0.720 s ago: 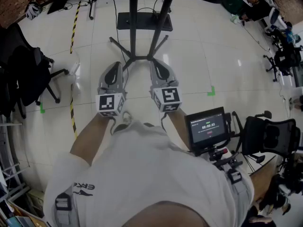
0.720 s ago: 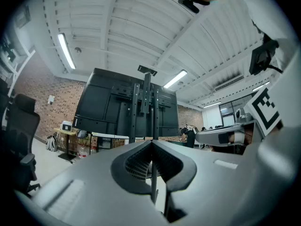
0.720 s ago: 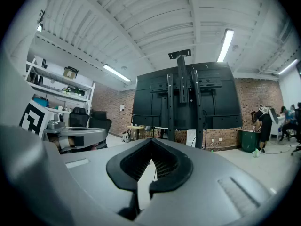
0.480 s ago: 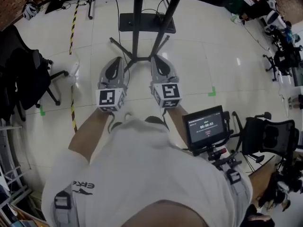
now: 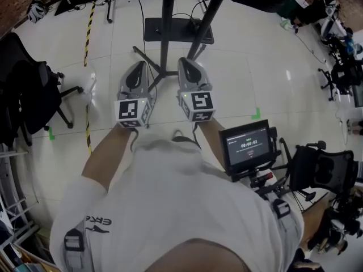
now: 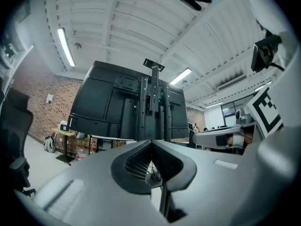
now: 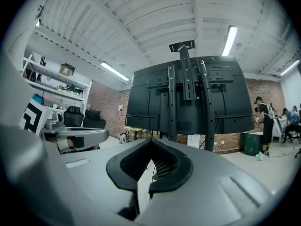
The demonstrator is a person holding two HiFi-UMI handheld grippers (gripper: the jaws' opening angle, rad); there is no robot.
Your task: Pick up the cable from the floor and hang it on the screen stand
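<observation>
Left gripper (image 6: pixel 151 141), right gripper (image 7: pixel 151 140) closed, screen stand (image 5: pixel 166 33) cropped

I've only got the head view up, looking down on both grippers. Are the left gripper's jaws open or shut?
Observer: Shut. The left gripper view shows the left gripper with its jaws meeting at the tips and nothing between them.
Operator: And the right one?
Observer: The right gripper is the same: jaws together, empty.
Operator: What's straight ahead of them?
Observer: The back of the black screen, mounted on the upright rails of the stand, faces both grippers.
</observation>
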